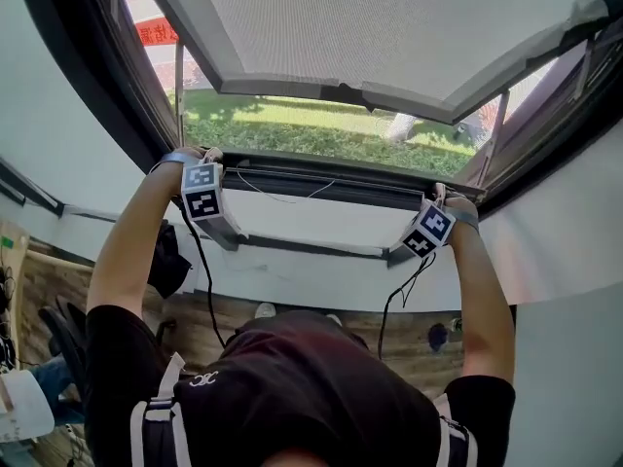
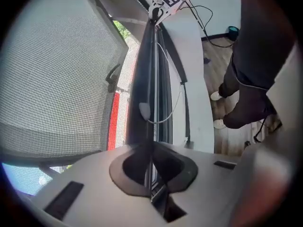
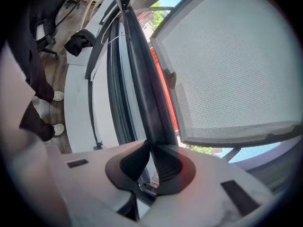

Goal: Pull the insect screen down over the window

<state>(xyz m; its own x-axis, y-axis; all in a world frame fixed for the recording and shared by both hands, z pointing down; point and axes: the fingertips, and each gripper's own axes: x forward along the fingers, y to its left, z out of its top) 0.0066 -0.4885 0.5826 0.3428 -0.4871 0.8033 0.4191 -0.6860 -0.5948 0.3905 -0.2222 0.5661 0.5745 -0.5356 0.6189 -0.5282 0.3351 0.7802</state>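
A: Bar axis?
B: Long axis level, across window width. Runs straight from left gripper jaws to right gripper jaws. In left gripper view, heads up-frame from jaws to other gripper at top edge. Mirrored in right gripper view.
A: Place relative to grippers?
B: Pinched in both, near its two ends. Low in window, just beside dark bottom rail on person's side of jaws. Touching rail or not, can't tell. Further inward: white sill, then floor.
A: Screen?
B: Spreads away from bar on outdoor side of both grippers. Fine grid clear in both gripper views. Beyond it: open sash, grass.
A: Left jaws?
B: Almost together, only thin bar edge between pads. Clamped on it.
A: Right jaws?
B: Same, nearly closed, gripping bar.
A: Gripper aim?
B: Tilted downward onto bar from above, each rolled so jaw slot lines up with bar length.
A: Arms?
B: Stretched forward from shoulders, nearly straight, spread wide: left arm, right arm. Out at rail level: left hand, right hand, band on each wrist.
A: Anything else by jaws?
B: Thin white cord, looping off bar between grippers, sagging across rail toward sill.
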